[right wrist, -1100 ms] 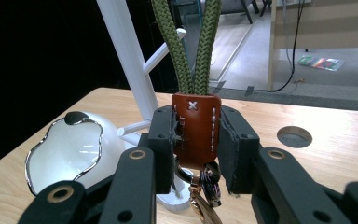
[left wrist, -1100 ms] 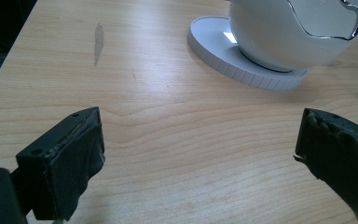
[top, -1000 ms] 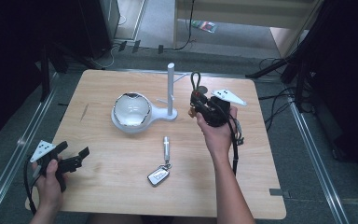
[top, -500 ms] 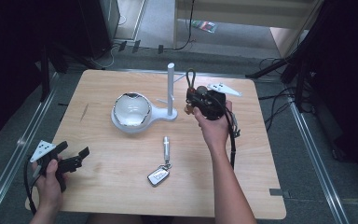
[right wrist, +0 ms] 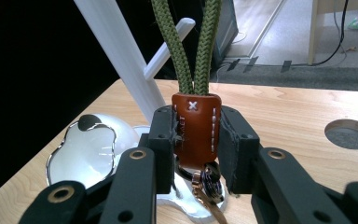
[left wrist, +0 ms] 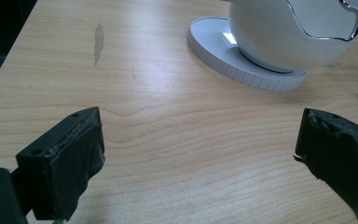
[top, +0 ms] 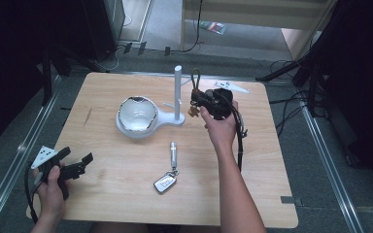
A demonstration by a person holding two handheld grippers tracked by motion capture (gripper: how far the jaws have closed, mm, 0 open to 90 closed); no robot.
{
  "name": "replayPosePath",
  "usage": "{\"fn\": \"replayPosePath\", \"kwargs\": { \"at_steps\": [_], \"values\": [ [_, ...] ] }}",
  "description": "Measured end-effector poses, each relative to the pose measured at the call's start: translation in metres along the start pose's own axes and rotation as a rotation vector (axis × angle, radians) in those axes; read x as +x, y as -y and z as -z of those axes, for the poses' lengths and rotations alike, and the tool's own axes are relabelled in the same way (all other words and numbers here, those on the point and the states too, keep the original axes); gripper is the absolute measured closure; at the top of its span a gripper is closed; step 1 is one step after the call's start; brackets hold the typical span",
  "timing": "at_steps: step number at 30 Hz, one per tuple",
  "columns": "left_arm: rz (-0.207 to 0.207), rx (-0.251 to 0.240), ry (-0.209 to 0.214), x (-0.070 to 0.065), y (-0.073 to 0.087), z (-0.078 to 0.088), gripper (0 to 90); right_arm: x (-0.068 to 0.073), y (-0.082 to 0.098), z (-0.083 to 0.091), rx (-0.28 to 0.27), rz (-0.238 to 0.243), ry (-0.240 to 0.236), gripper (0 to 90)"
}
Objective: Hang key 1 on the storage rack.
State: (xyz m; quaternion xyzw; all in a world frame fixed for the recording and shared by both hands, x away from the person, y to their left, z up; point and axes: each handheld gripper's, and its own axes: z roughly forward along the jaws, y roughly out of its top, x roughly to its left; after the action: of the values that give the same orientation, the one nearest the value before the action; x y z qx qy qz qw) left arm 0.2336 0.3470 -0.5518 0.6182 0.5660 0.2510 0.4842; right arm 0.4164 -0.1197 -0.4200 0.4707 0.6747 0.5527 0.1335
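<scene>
My right gripper (top: 197,101) is shut on the brown leather tab (right wrist: 196,128) of a keychain. Its green cord loop (right wrist: 186,46) stands up from the jaws and metal keys (right wrist: 209,186) dangle below. The gripper hovers just right of the white stand's upright post (top: 178,90), whose side peg (right wrist: 168,46) slants up behind the cord. In the high view the loop (top: 194,77) rises beside the post. My left gripper (top: 75,162) rests at the table's front left corner, open, with bare wood between its pads (left wrist: 74,158).
A white egg-shaped bowl (top: 137,114) sits on the stand's round base (left wrist: 233,60), left of the post. A car key fob (top: 165,183) with a small metal cylinder (top: 173,153) lies mid-table. A round hole (right wrist: 349,134) pierces the tabletop. A white card (top: 230,86) lies at the far edge.
My right hand has carried the keychain leftward, closer to the white post. The left hand has stayed still.
</scene>
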Motion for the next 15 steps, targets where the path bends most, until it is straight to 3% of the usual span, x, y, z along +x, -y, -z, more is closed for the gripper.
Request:
{"fn": "replayPosePath", "kwargs": {
  "at_steps": [15],
  "values": [
    [0.000,0.000,0.001,0.0000,0.0000,-0.0001,1.7,-0.0033,-0.0005,-0.0067,0.044,-0.014,-0.034,69.8]
  ]
}}
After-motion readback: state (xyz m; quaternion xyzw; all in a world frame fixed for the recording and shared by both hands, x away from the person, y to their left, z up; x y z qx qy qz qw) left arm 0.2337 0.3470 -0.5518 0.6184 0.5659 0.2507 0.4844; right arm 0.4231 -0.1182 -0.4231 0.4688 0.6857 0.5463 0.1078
